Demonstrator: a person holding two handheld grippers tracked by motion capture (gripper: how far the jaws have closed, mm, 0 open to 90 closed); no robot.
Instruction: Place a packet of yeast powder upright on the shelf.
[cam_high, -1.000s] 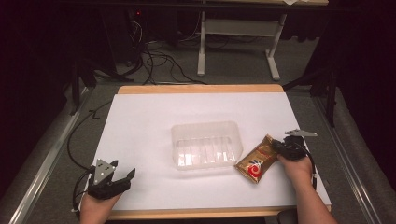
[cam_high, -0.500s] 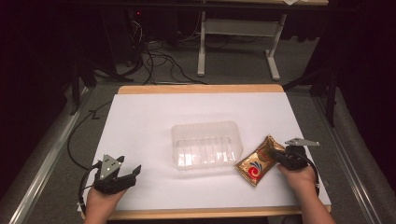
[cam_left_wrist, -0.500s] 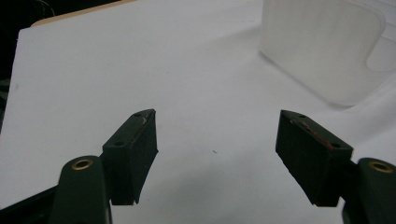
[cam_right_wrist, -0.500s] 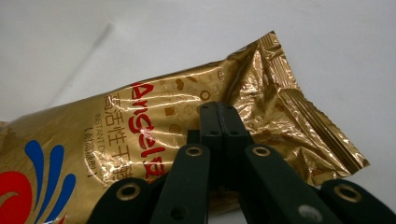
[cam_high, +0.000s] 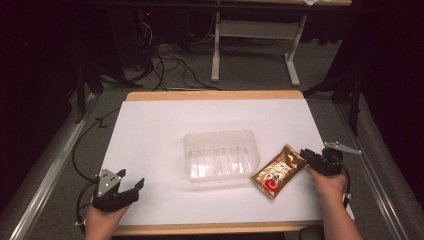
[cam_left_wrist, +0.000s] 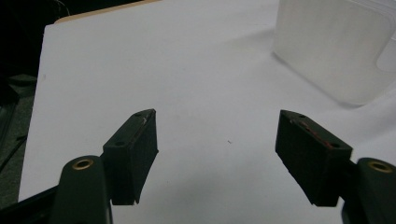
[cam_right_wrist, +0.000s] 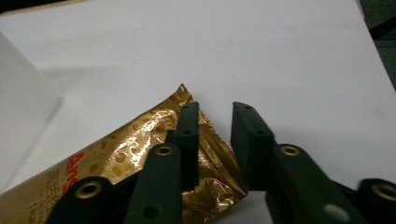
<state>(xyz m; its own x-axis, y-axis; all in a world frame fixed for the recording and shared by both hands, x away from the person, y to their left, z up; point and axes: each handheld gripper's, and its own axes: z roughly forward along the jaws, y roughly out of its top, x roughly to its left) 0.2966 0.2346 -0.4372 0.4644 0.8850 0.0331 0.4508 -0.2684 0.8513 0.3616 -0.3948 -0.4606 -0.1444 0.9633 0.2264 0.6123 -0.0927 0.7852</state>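
A gold foil snack packet (cam_high: 276, 171) with a red logo lies flat on the white table top (cam_high: 165, 130), just right of a clear plastic container (cam_high: 221, 155) that stands empty at the middle. My right gripper (cam_high: 305, 154) sits at the packet's right end. In the right gripper view its jaws (cam_right_wrist: 215, 109) straddle the crimped end of the packet (cam_right_wrist: 116, 158) with a narrow gap between them. My left gripper (cam_high: 131, 180) rests near the front left, open wide (cam_left_wrist: 217, 116) over bare table, with the container (cam_left_wrist: 336, 51) farther off.
The table's wooden front edge (cam_high: 215, 229) runs just below both hands. Cables (cam_high: 82, 150) trail off the left side. A desk frame (cam_high: 250, 35) and more cables stand on the floor beyond the far edge. Metal rails flank the table.
My right hand has drifted slightly nearer and to the right, staying at the packet's end; the packet has barely shifted. The left gripper has hardly moved.
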